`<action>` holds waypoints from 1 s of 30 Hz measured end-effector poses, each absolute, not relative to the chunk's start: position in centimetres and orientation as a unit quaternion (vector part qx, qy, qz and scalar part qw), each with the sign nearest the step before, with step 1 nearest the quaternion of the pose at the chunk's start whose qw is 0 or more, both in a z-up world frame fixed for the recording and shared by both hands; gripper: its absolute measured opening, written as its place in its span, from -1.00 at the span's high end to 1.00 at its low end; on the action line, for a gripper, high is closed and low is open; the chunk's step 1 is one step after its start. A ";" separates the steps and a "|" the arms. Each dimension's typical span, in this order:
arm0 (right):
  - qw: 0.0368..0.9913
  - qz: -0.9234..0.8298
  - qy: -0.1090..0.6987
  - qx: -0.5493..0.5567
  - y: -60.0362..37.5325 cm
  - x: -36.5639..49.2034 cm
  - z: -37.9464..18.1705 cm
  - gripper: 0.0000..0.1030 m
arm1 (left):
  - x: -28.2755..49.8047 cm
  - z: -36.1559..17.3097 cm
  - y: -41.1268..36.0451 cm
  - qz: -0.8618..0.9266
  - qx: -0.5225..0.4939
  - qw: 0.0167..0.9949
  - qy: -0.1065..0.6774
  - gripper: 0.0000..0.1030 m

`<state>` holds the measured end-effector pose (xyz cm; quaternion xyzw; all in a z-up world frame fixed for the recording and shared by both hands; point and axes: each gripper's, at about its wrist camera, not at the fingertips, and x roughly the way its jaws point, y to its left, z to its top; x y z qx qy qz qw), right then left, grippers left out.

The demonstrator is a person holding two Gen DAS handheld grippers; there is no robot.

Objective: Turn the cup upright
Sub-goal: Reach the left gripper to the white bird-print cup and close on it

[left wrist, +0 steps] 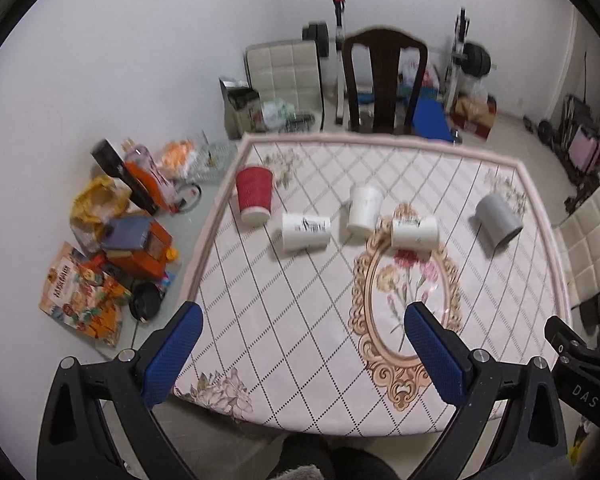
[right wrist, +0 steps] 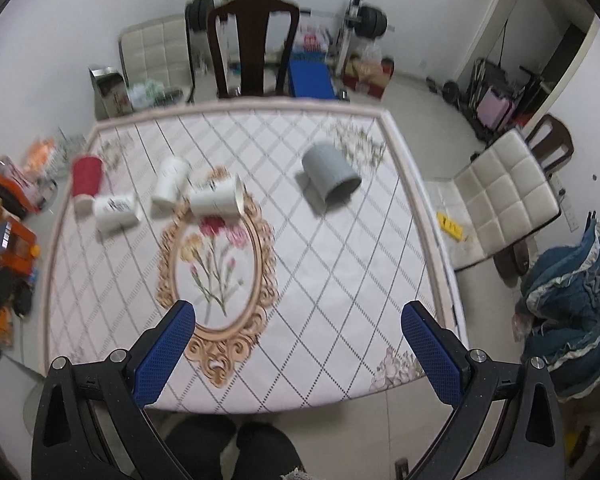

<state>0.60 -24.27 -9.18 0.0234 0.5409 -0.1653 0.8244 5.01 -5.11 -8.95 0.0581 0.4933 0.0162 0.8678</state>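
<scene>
Several cups lie on their sides on the patterned table (left wrist: pixel 300 312). A red cup (left wrist: pixel 253 194) lies far left, three white cups (left wrist: pixel 305 232) (left wrist: pixel 364 207) (left wrist: pixel 415 232) lie in the middle, and a grey cup (left wrist: pixel 498 219) lies at the right. The right wrist view shows the red cup (right wrist: pixel 86 179), the white cups (right wrist: pixel 115 209) (right wrist: pixel 170 185) (right wrist: pixel 217 197) and the grey cup (right wrist: pixel 331 176). My left gripper (left wrist: pixel 304 316) is open and empty above the table's near edge. My right gripper (right wrist: pixel 298 314) is open and empty, also near the front edge.
A dark wooden chair (left wrist: pixel 384 80) stands behind the table. Boxes and bags (left wrist: pixel 112 240) clutter the floor at the left. A cream padded chair (right wrist: pixel 500 196) and a blue cloth heap (right wrist: pixel 572 312) are at the right. Gym weights (right wrist: pixel 368 20) stand by the wall.
</scene>
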 end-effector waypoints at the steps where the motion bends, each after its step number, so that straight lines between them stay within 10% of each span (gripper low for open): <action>1: 0.819 -0.165 0.548 0.026 -24.7 0.9 -10.3 -1.00 | 5.5 -9.8 -5.1 0.016 0.061 0.864 0.500 -1.00; 24: 0.728 -0.182 0.657 0.070 -28.8 15.0 -28.6 -1.00 | 25.3 -24.3 -9.8 -0.058 0.083 0.775 0.623 -0.98; 30: 0.703 -0.198 0.677 0.088 -31.3 16.8 -31.1 -0.63 | 29.6 -27.2 -10.1 -0.058 0.085 0.760 0.642 -0.98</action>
